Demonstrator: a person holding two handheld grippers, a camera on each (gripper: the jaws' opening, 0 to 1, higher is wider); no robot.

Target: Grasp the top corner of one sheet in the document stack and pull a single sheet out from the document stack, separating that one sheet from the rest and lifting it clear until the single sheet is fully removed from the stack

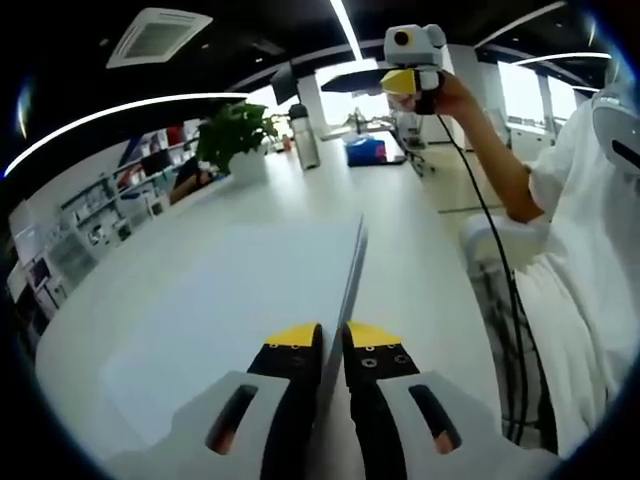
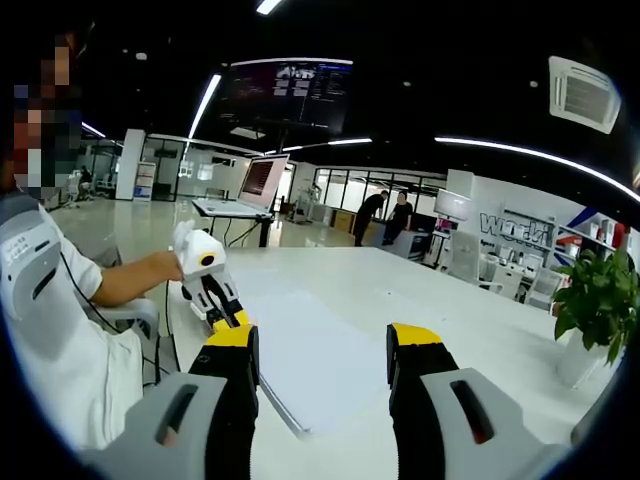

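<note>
White table [image 1: 200, 300] fills the middle of the left gripper view, in an open office with ceiling light strips. At the bottom centre the left gripper [image 1: 333, 335] has its yellow-tipped jaws pressed together on the near edge of a sheet [image 1: 345, 290], which rises edge-on toward the frame's centre. Whether it is one sheet cannot be told. A plant [image 1: 235, 135] stands upper left (beside a bottle). At the top right a hand raises the right gripper [image 1: 412, 82].

In the right gripper view the jaws at the bottom stand well apart, holding nothing. The stack [image 2: 320, 365] lies flat on the table between them, and the left gripper shows at centre left.
</note>
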